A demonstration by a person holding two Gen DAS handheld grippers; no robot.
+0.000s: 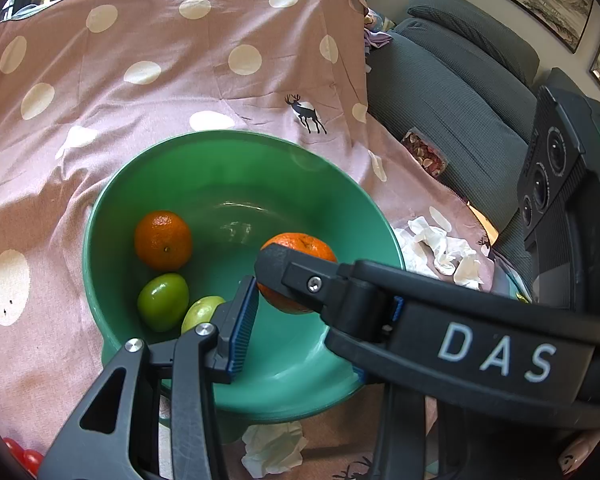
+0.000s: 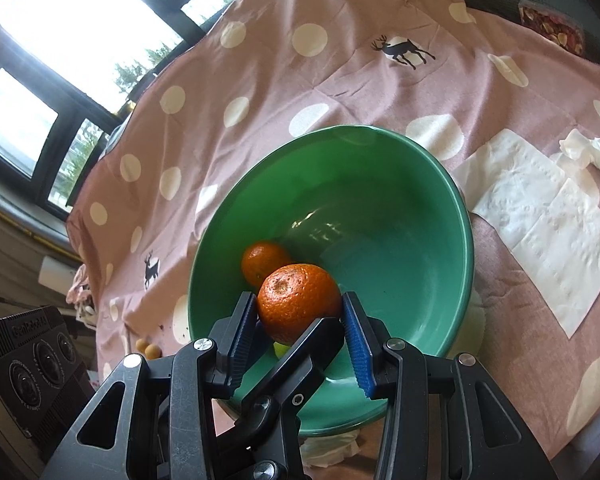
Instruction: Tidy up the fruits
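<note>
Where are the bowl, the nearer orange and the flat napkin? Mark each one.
bowl (image 2: 380, 168), right wrist view, bare far inner wall.
nearer orange (image 2: 296, 300), right wrist view, middle of its peel.
napkin (image 2: 548, 232), right wrist view, middle of the flat sheet.

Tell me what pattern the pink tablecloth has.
White polka dots with small black deer on the pink tablecloth, clearest in the right wrist view.

Both wrist views — close, downward — share the bowl (image 1: 100, 216).
</note>
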